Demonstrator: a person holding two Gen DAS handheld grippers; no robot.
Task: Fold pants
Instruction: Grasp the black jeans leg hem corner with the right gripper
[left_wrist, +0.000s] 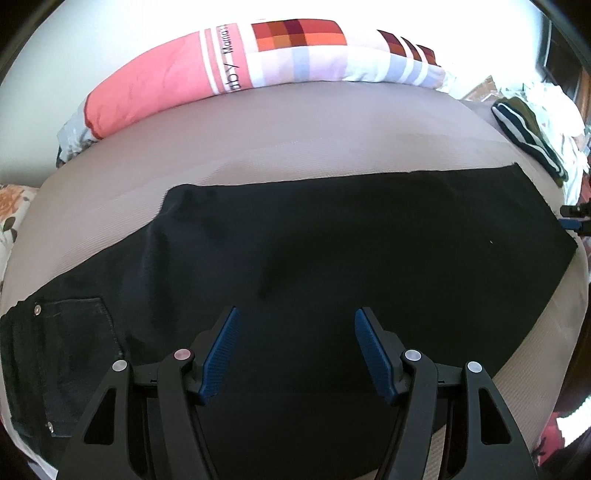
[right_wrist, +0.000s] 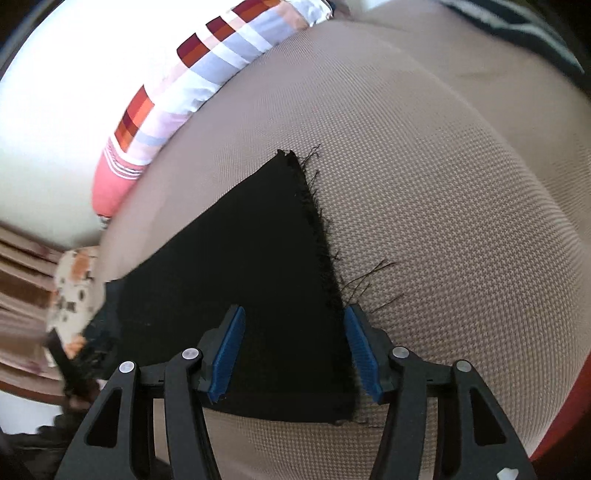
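Observation:
Black pants (left_wrist: 332, 251) lie flat across a beige woven bed surface (left_wrist: 258, 140), waist and back pocket (left_wrist: 70, 343) at the left, leg ends at the right. My left gripper (left_wrist: 295, 321) hovers open over the middle of the legs, blue pads apart, nothing between them. In the right wrist view the frayed hem end of the pants (right_wrist: 258, 266) lies under my right gripper (right_wrist: 293, 321). That gripper is open, its right pad by the frayed edge, not pinching the cloth. The right gripper's tip (left_wrist: 576, 218) shows at the far right edge of the left wrist view.
A pink, checked and striped pillow (left_wrist: 258, 59) lies along the far side of the bed. A dark striped garment (left_wrist: 528, 136) sits at the right end, with pale clothes behind it. A floral cloth (right_wrist: 74, 288) lies past the left end. Bare mattress cover (right_wrist: 443, 184) spreads beyond the hem.

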